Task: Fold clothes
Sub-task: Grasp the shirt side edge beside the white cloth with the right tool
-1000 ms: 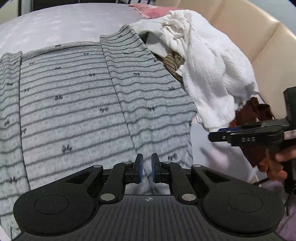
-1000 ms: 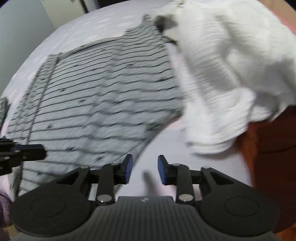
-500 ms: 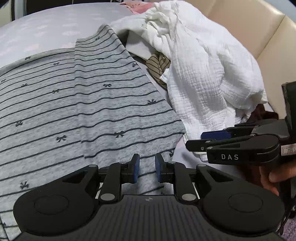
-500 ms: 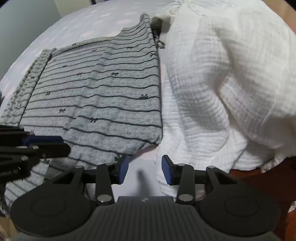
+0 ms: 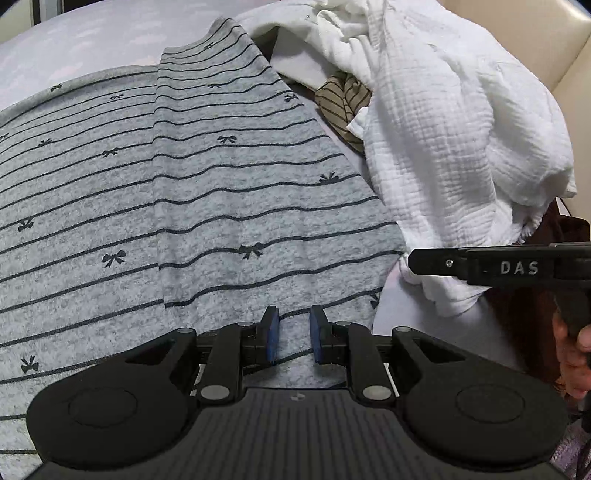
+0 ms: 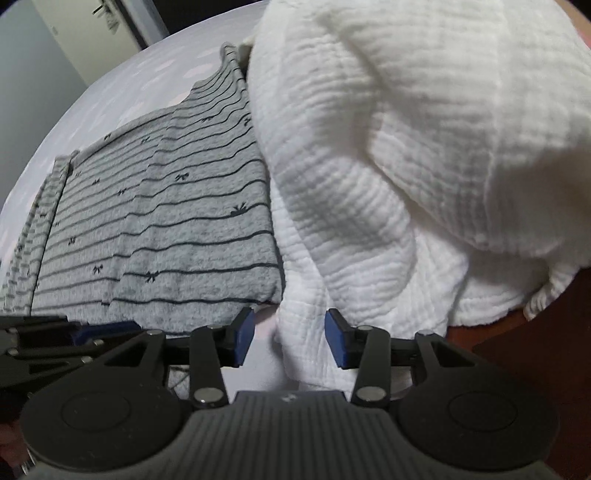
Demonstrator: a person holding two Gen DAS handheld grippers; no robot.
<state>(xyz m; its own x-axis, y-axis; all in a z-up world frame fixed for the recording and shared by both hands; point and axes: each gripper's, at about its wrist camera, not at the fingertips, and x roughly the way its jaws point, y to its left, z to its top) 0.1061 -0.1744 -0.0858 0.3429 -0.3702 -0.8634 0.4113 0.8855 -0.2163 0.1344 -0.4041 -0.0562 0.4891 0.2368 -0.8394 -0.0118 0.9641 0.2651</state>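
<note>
Nearest in the left wrist view, the left tool [image 5: 292, 334] is seen with its blue pads set a narrow gap apart and nothing pinched between them; it is held low over the near hem of the grey striped garment [image 5: 207, 206], though contact with the cloth cannot be told. In the right wrist view, the right tool [image 6: 290, 338] is shown with its jaws spread wider, and a hanging fold of the white crinkled cloth [image 6: 388, 177] is seen lying in the gap between the pads, which are not pressed on it. The right tool is also caught from the side at the right edge of the left wrist view, where fingers of the person's hand [image 5: 574, 354] are wrapped on its handle. The grey striped garment, printed with thin dark lines and small bows, is spread flat on the bed [image 5: 85, 40], with one panel folded over along a lengthwise crease. Its right edge is met, and partly overlapped, by the white crinkled cloth, which is heaped in a loose pile. Farther back, an olive striped piece [image 5: 343, 103] is tucked beneath the white heap. A dark reddish-brown fabric [image 6: 546, 332] is visible at the right of the pile. Farthest away, a cream padded headboard [image 5: 535, 33] is seen behind the heap.
</note>
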